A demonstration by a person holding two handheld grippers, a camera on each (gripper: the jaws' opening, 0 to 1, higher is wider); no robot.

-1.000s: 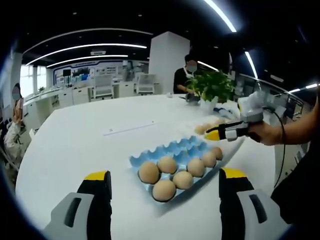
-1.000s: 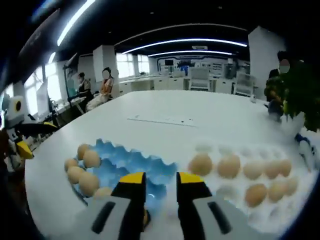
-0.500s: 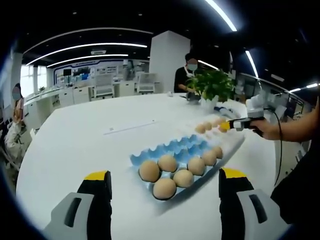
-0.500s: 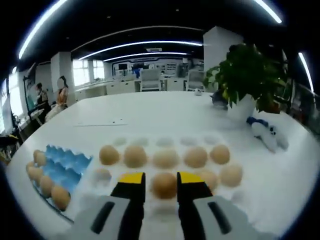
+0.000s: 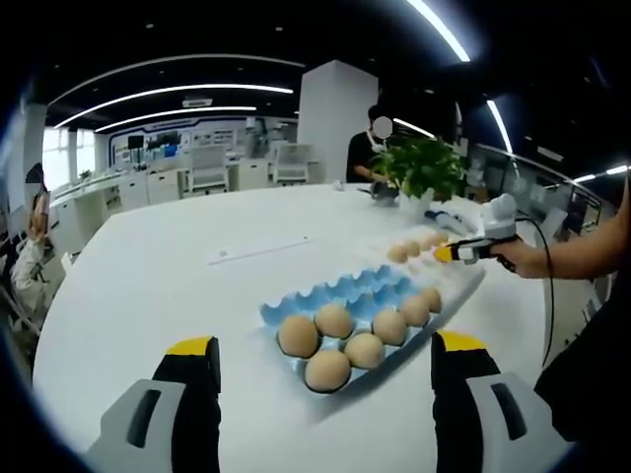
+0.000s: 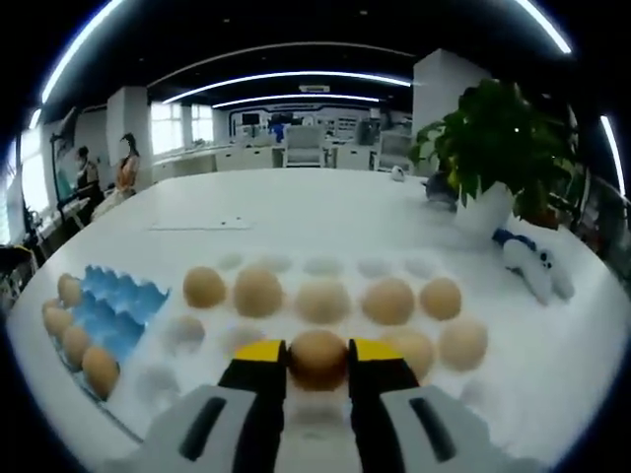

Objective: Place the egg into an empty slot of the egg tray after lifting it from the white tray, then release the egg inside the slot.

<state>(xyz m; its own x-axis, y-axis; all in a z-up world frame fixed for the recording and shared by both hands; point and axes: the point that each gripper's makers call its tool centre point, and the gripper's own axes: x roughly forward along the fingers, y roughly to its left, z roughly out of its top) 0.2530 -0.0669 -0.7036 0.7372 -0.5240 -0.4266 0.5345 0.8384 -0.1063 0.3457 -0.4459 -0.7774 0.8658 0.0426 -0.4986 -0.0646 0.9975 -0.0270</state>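
In the left gripper view the left gripper (image 5: 325,360) has its jaws wide apart with nothing between them. Ahead of it on the white table (image 5: 148,286), the blue egg tray (image 5: 350,301) holds six eggs in its near slots; the far slots are empty. To its right, the right gripper (image 6: 317,357) closes narrow around an egg (image 6: 317,358) that sits in the white tray (image 6: 552,340) near its front edge, among other eggs.

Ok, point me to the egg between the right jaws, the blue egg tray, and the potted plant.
egg (image 6: 317,357), right gripper view, middle of its shell between the yellow jaw tips.
blue egg tray (image 5: 347,292), left gripper view, its empty back row.
potted plant (image 6: 498,148), right gripper view, the leaves.
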